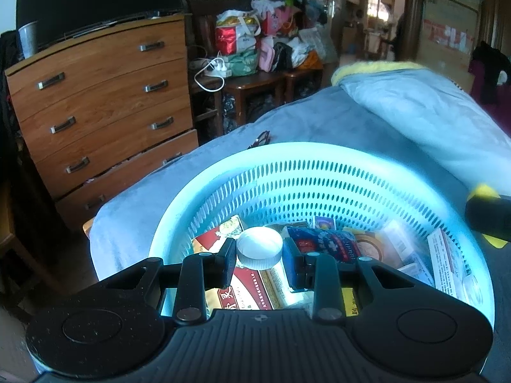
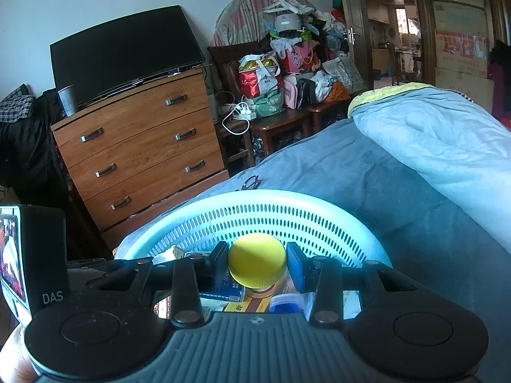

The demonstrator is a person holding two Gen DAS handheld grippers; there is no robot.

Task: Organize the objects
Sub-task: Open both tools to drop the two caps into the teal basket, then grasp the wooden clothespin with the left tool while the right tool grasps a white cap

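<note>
A pale blue perforated basket (image 1: 319,150) (image 2: 287,196) sits on the bed, filled with medicine boxes and packets (image 1: 322,242). In the left wrist view my left gripper (image 1: 259,257) is shut on a bottle with a white cap (image 1: 259,244), held upright over the basket's contents. In the right wrist view my right gripper (image 2: 258,266) is shut on a bottle with a yellow cap (image 2: 257,260), also over the basket. A blue-lidded jar (image 2: 286,301) lies below it. The right gripper's body (image 1: 487,217) shows at the basket's right rim, and the left gripper's body (image 2: 35,255) at the left.
The bed has a blue cover (image 1: 319,118) with a folded blue blanket (image 1: 415,111) at the right. Glasses (image 1: 260,138) (image 2: 250,182) lie just beyond the basket. A wooden chest of drawers (image 1: 105,111) stands left, its bottom drawers ajar. Chairs piled with bags (image 1: 255,41) stand behind.
</note>
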